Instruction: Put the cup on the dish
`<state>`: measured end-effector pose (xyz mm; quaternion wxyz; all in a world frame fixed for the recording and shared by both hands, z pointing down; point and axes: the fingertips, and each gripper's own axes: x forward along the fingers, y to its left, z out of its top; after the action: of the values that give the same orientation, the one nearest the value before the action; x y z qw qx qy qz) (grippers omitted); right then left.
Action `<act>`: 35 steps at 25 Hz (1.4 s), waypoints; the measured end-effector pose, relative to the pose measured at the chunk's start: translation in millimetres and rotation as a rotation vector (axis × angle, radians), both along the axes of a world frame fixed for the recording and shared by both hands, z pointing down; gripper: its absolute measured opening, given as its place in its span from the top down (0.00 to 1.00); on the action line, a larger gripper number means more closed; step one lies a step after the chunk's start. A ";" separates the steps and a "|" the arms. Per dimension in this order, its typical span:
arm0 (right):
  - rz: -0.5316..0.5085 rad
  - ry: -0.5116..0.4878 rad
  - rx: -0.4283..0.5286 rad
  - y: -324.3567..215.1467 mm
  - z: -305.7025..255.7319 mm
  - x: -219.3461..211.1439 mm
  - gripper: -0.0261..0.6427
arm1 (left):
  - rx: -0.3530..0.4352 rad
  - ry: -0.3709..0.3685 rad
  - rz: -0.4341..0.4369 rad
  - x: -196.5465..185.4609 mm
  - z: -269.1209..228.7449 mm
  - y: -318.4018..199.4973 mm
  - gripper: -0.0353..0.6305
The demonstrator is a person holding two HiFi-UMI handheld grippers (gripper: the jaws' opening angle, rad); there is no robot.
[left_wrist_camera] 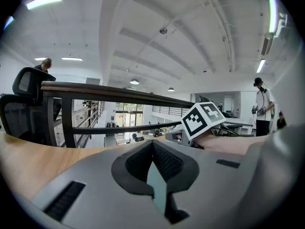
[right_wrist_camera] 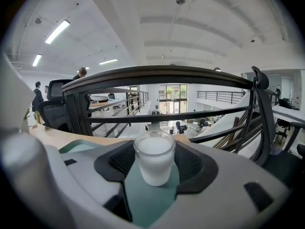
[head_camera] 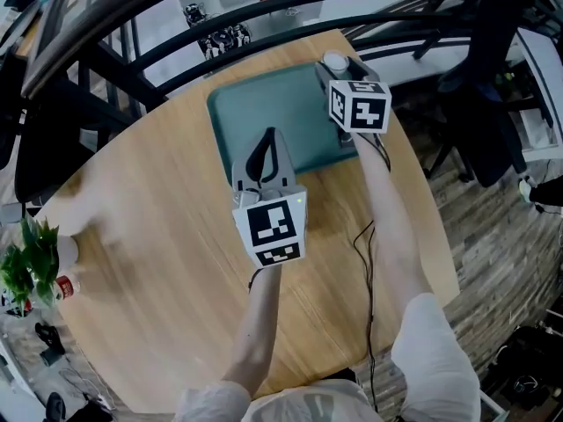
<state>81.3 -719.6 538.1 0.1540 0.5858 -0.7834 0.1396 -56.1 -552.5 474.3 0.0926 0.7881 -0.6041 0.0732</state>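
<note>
A frosted white glass cup [right_wrist_camera: 154, 157] stands upright between the jaws of my right gripper [right_wrist_camera: 155, 150], which is shut on it. Below the cup lies the teal dish [right_wrist_camera: 76, 146]. In the head view the cup [head_camera: 335, 61] is at the far right corner of the dish [head_camera: 242, 112], mostly hidden behind the right gripper [head_camera: 341, 67] and its marker cube. My left gripper [head_camera: 269, 137] is shut with nothing in it, its tips over the dish's near middle. In the left gripper view, only a thin teal sliver shows between the jaws of the left gripper [left_wrist_camera: 153, 143].
The round wooden table [head_camera: 158, 236] is ringed at the back by a dark metal railing [head_camera: 176, 33]. A potted plant [head_camera: 22, 266] and a small bottle [head_camera: 63, 286] stand at the table's left edge. A black cable [head_camera: 365, 262] trails along the right arm.
</note>
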 end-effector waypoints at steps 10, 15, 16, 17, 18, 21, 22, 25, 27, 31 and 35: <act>0.015 0.033 -0.007 -2.5 -5.7 -4.7 0.54 | 0.004 -0.002 -0.025 -11.8 -20.4 5.6 0.94; 0.013 0.036 0.017 0.2 -40.1 4.3 0.52 | 0.034 -0.013 -0.048 -15.3 -52.0 10.5 0.94; 0.016 0.031 0.026 1.3 -50.4 5.8 0.53 | 0.040 -0.013 -0.055 -17.2 -58.9 11.6 0.94; 0.019 0.025 0.038 2.7 -62.4 7.3 0.53 | 0.050 -0.011 -0.062 -19.0 -66.7 13.1 0.94; 0.024 0.020 0.055 3.9 -76.7 8.4 0.53 | 0.063 -0.009 -0.068 -20.9 -75.8 14.4 0.94; 0.034 0.012 0.152 7.4 -137.9 7.5 0.53 | 0.128 -0.006 -0.082 -27.3 -109.8 16.0 0.94; 0.032 0.006 0.192 13.7 -160.6 5.9 0.53 | 0.147 -0.005 -0.085 -29.4 -121.4 19.3 0.94; 0.003 -0.012 0.315 59.9 -221.5 -4.9 0.59 | 0.186 -0.009 -0.103 -38.2 -150.6 44.4 0.94; -0.011 -0.009 0.420 101.0 -263.9 -12.0 0.71 | 0.226 -0.021 -0.121 -44.5 -173.7 62.5 0.94; -0.014 0.031 0.574 185.4 -335.3 -14.2 0.90 | 0.349 -0.029 -0.163 -51.6 -228.6 108.1 0.94; -0.018 0.001 0.673 266.5 -374.8 -22.0 0.93 | 0.417 0.009 -0.181 -58.0 -255.7 165.4 0.94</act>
<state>59.4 -453.1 163.3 -0.0464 0.5968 -0.7907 -0.1284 -114.1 -387.2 218.5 -0.0634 0.7330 -0.6741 -0.0655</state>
